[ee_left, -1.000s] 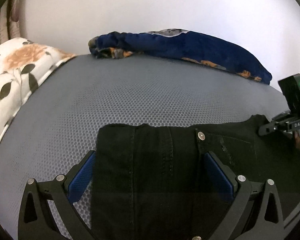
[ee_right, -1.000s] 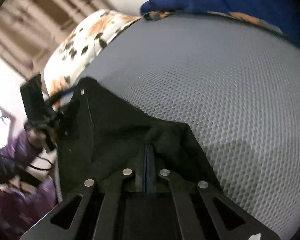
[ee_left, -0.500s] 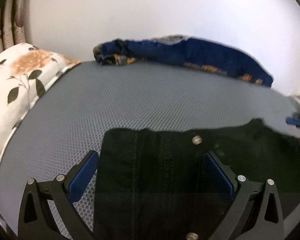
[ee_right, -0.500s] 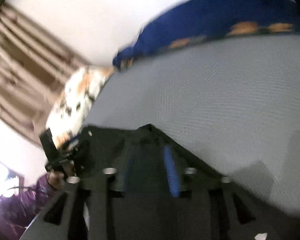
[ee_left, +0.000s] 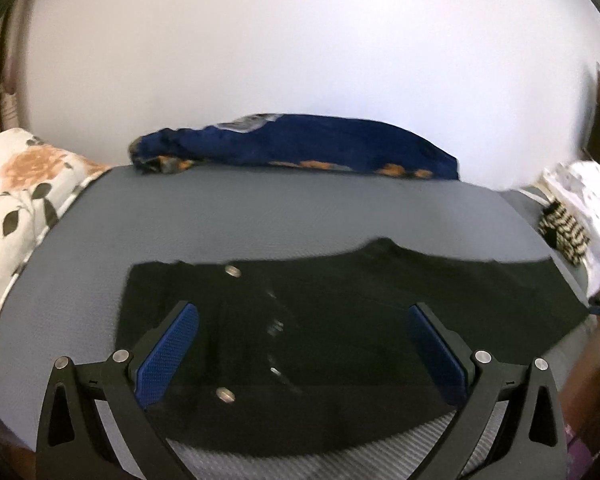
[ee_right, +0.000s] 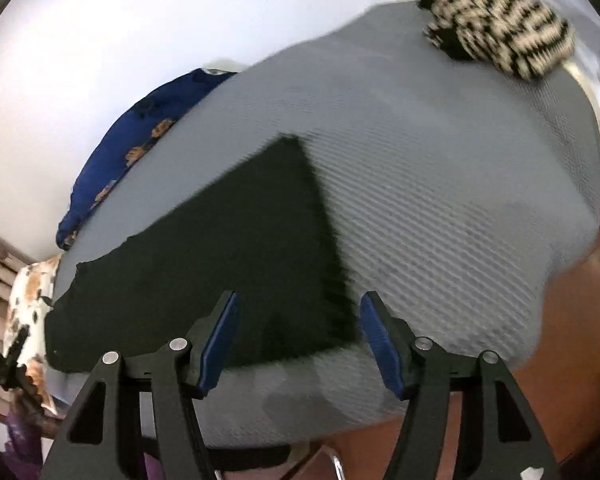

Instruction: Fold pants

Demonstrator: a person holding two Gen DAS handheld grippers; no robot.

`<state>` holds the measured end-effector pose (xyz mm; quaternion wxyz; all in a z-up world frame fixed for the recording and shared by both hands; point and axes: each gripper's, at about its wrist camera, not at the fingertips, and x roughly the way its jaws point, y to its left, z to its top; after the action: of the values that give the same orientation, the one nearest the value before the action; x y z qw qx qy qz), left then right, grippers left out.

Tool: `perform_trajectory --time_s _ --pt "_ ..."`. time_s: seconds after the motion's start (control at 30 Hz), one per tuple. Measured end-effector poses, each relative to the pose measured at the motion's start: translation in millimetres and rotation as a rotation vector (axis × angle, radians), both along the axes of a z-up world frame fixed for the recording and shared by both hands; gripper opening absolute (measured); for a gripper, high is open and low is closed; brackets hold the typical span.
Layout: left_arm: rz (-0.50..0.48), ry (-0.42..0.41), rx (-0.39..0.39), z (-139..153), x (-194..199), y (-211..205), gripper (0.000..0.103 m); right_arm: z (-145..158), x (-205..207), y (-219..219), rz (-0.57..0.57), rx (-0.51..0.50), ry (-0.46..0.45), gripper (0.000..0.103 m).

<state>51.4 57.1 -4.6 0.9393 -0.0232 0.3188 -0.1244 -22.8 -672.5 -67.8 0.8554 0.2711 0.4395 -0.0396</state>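
Observation:
The black pants (ee_left: 332,332) lie flat and folded on the grey mesh mattress (ee_left: 284,216), waistband with metal buttons to the left. My left gripper (ee_left: 300,344) is open and empty, its blue pads held just above the waist end. In the right wrist view the pants (ee_right: 228,252) stretch away to the left. My right gripper (ee_right: 298,340) is open and empty over the near corner of the leg end.
A dark blue floral cloth (ee_left: 300,148) lies along the far edge by the white wall. A floral pillow (ee_left: 16,200) is at the left. A black-and-cream striped cloth (ee_right: 500,44) and white bedding (ee_left: 588,208) lie at the right end. The mattress edge (ee_right: 540,280) drops off to brown floor.
My right gripper has opened and let go of the pants, then pulled back toward the leg end. My left gripper has lifted and backed off a little; the pants now lie flat.

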Motion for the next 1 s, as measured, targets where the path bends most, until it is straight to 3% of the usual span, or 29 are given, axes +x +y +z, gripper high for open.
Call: perform_trajectory --time_s 0.2,0.43,0.53,0.63,0.7,0.73,0.77,0.8,0.9,1.0 --pt "-0.019 0.073 0.013 -12.3 -13.5 -23.5 0.103 -13.7 13.6 -10.7 0.028 0.043 -0.080 0.065" --pt "-0.021 0.100 0.019 -14.9 -17.3 -36.8 0.103 -10.7 42.9 12.1 0.233 0.065 -0.119 0.072" --pt "-0.030 0.099 0.025 -14.6 -17.5 -42.9 0.103 -12.0 48.5 6.0 0.250 0.117 -0.133 0.069" --pt "-0.042 0.107 0.035 -17.2 -16.8 -48.4 0.103 -16.9 50.6 -6.3 0.233 0.157 -0.150 0.056" --pt "-0.046 0.116 0.043 -19.5 -15.5 -52.2 0.103 -21.1 54.0 -15.7 0.208 0.224 -0.163 0.052" --pt "-0.047 0.118 0.043 -20.2 -15.8 -53.8 0.103 -22.6 55.4 -17.4 0.204 0.235 -0.160 0.043" --pt "-0.049 0.118 0.041 -20.2 -16.0 -54.9 0.103 -23.1 57.0 -16.1 0.206 0.201 -0.143 0.027" --pt "-0.051 0.116 0.039 -19.8 -16.9 -55.7 0.103 -23.4 57.6 -15.3 0.207 0.170 -0.126 0.018" --pt "-0.055 0.113 0.046 -18.9 -18.5 -56.7 0.103 -26.2 56.1 -18.2 0.199 0.202 -0.103 0.011" --pt "-0.057 0.111 0.047 -17.7 -19.1 -55.3 0.103 -20.4 53.7 -12.9 0.190 0.169 -0.100 0.009"
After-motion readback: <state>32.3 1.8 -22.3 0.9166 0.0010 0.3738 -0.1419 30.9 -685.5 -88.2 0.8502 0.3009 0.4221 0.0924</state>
